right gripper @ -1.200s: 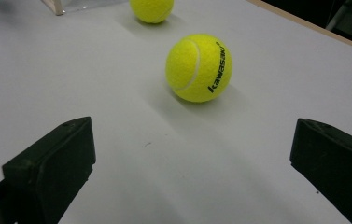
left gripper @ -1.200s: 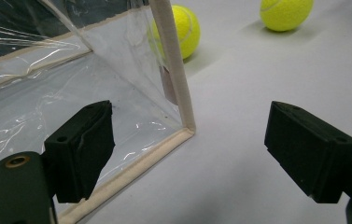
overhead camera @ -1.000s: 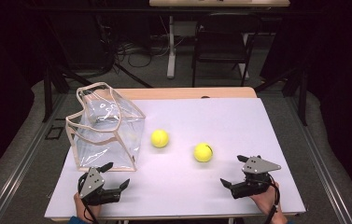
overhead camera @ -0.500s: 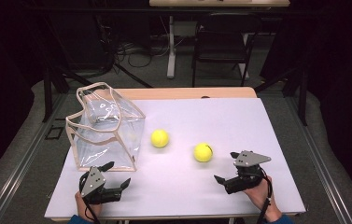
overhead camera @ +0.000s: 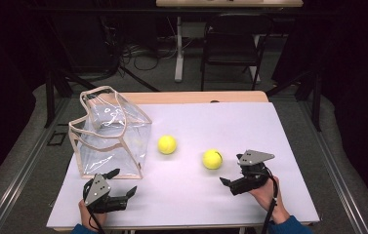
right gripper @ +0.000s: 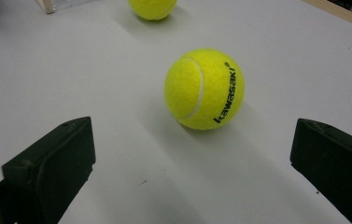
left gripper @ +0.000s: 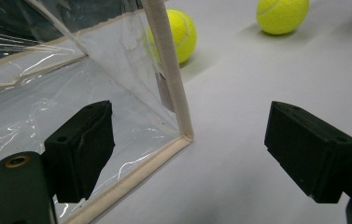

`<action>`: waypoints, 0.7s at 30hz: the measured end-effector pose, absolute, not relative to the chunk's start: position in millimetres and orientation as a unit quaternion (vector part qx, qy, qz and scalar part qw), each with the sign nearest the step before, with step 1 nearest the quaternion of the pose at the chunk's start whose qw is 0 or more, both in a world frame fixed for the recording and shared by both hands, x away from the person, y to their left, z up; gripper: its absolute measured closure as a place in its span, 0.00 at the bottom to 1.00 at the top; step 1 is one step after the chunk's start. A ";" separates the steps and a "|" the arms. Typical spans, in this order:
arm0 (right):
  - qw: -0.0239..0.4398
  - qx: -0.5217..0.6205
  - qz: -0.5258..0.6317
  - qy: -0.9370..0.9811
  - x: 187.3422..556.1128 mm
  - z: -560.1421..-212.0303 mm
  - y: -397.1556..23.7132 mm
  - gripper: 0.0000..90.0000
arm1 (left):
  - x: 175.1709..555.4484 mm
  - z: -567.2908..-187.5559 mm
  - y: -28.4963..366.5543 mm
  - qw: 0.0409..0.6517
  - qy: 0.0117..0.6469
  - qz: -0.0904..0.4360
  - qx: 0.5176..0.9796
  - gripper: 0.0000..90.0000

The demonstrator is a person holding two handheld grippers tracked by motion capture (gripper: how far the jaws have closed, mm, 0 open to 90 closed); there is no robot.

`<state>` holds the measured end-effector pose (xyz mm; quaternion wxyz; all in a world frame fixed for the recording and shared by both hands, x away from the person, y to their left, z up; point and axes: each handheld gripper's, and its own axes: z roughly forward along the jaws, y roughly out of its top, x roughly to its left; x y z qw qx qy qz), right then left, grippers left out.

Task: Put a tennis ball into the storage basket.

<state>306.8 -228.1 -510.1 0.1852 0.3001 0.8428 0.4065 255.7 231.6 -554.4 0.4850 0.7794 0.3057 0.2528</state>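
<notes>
2 tennis balls (overhead camera: pixel 167 144) (overhead camera: pixel 212 159), 1 clear bag (overhead camera: pixel 109 134), 2 tools (overhead camera: pixel 114 186) (overhead camera: pixel 230 179)

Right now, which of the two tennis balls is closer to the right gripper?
The right-hand ball, the one printed "kawasaki", lies just ahead of the right gripper's open fingers. The other ball sits farther off, beside the clear bag.

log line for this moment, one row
right gripper: open, facing near tennis ball | left gripper: open, at clear bag corner | far tennis ball: on table beside bag
</notes>
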 end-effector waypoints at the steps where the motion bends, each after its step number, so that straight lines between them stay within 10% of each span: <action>1: 0.185 0.300 0.405 0.844 307.8 -509.7 -227.5 0.00 | 255.7 -554.4 231.5 0.485 0.306 0.253 0.780 0.18; 21: 0.166 0.304 0.382 0.857 337.5 -508.0 -218.8 0.00 | 254.7 -554.2 230.9 0.484 0.304 0.256 0.779 0.18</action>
